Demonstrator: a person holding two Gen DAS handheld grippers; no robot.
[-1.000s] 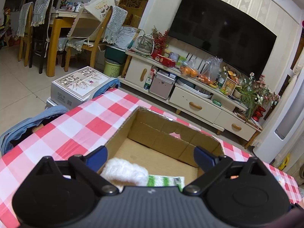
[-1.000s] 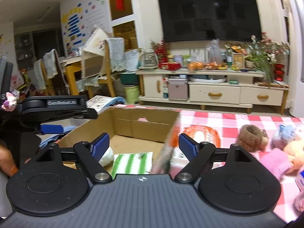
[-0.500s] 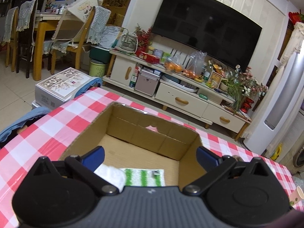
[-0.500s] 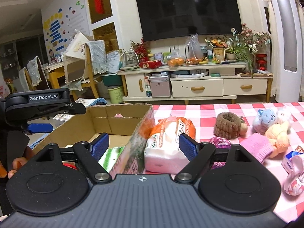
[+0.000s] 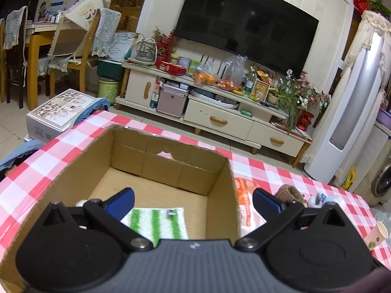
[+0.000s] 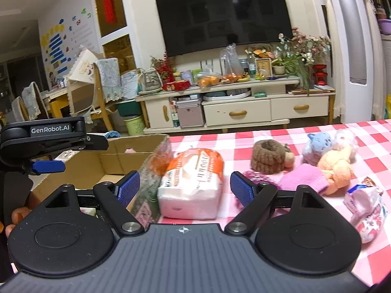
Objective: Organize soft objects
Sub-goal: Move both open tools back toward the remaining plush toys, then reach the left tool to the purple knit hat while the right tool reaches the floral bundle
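Left wrist view: left claw (image 5: 193,201) released, angled down over one cardboard box (image 5: 168,156); right claw (image 6: 185,186) released, facing one tissue pack (image 6: 193,183).

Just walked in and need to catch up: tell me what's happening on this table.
A person holds a gripper in each hand, sorting soft things into a cardboard box. The left gripper hangs open over the box, where a green-striped cloth already lies. The right gripper is open, lined up on a tissue pack beside the box. Plush toys wait on the checked tablecloth.
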